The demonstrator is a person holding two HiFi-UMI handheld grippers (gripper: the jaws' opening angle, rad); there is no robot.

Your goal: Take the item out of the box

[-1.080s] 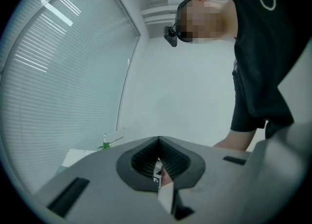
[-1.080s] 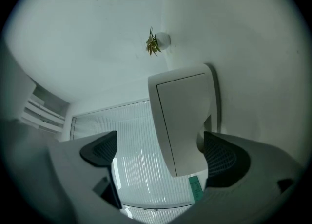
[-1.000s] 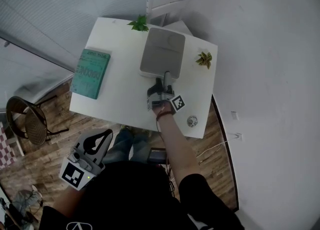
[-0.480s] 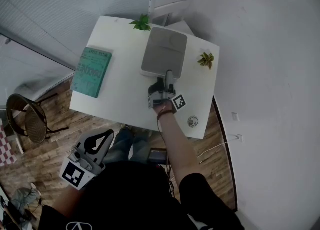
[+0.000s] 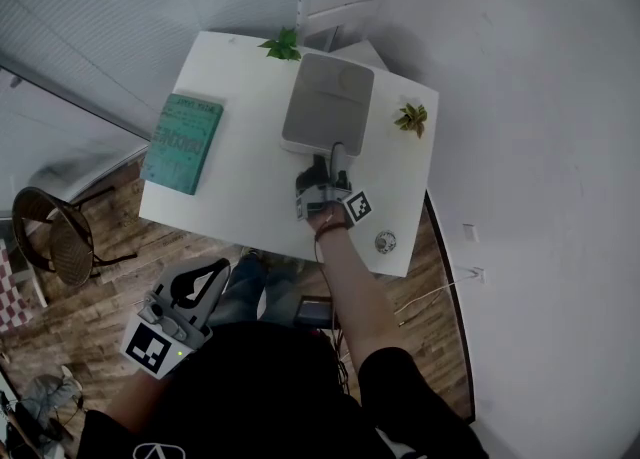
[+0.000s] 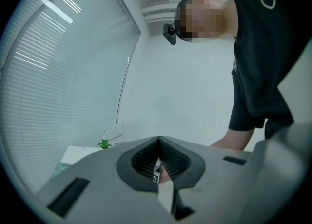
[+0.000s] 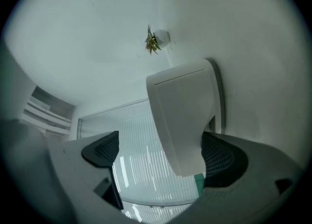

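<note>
my right gripper [image 5: 337, 150] has crept up to the box [image 5: 326, 97] on the tabletop [image 5: 235, 172]; jaws apart astride its near edge, gripping nothing. lid down, item unseen inside. left gripper [image 5: 207, 273] closed, empty.

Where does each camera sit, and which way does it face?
Head view: overhead, steeply down on table, box, left gripper, right gripper and the right forearm.
Left gripper view: off the table, facing past shut jaws toward the person's black shirt.
Right gripper view: at the box's near edge, looking along open jaws straddling it.
Shared: head and right gripper views both show the box.
</note>
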